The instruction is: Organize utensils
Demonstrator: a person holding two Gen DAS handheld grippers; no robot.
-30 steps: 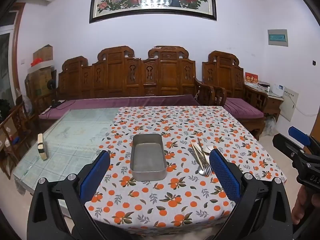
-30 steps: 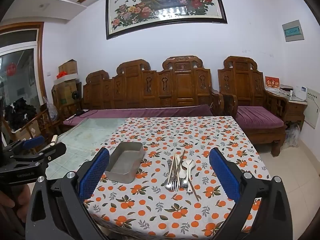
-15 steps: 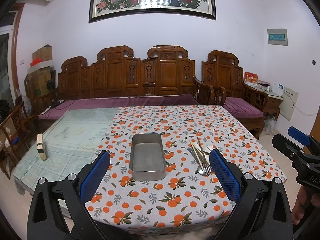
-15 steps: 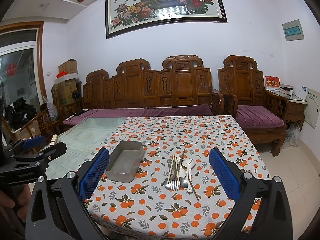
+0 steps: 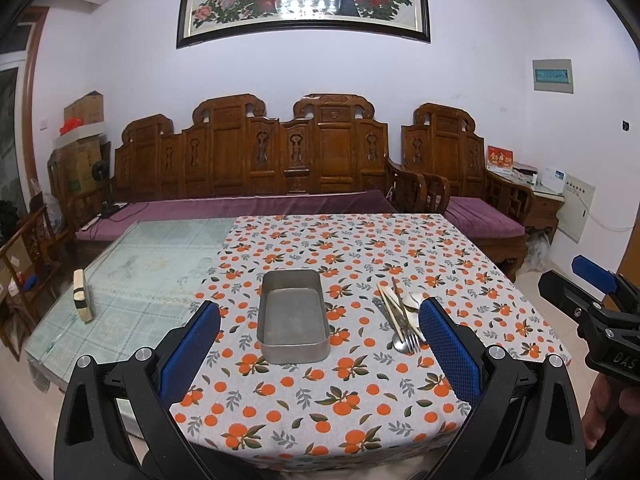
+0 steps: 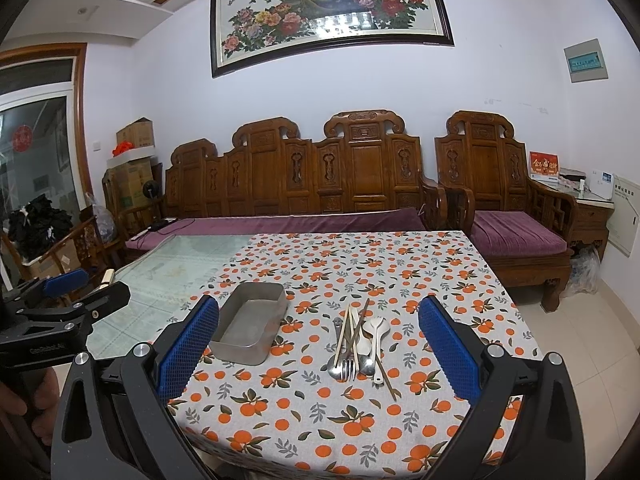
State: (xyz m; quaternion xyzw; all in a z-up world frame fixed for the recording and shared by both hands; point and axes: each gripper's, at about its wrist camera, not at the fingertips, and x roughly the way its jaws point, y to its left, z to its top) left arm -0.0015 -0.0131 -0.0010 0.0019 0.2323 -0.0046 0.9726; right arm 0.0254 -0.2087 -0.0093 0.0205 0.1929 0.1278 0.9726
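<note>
**Utensil pile lies ahead of right hand-held gripper, long axes running away**

Both held short of counter [image 6: 460, 272], nothing gripped. Right hand-held gripper [image 6: 318, 344]: jaws spread wide, empty, utensil pile [image 6: 360, 344] framed between blue pads. Left hand-held gripper [image 5: 320, 344]: jaws likewise wide, empty, metal tray [image 5: 293, 316] centred in its gap.

Key relation: pile sits straight ahead of right gripper, slightly right of its centre line; from left gripper, same pile is off to the right, partly behind right pad. So right hand nearer & better lined up for a pick, by the look of it. Long axes of utensils run roughly near-to-far, heads/tines toward the near edge, handles pointing away. Jaw gap already spans across those axes, so prob. little wrist turn needed.

Tray lies left of pile, near but apart, long axis also near-to-far, empty inside.

Count, approx. since items overlap: 1 tray; 1 fork [image 6: 347, 366]; 1 white ceramic spoon [image 6: 378, 332]; 2 metal spoons, maybe; light chopsticks [image 6: 347, 330] 1 pair; dark chopsticks 1 pair, likely. Exact no. of metal spoons hard to tell.

Off-cloth, left: small block [image 5: 81, 295] on glass part of counter, well apart.
</note>
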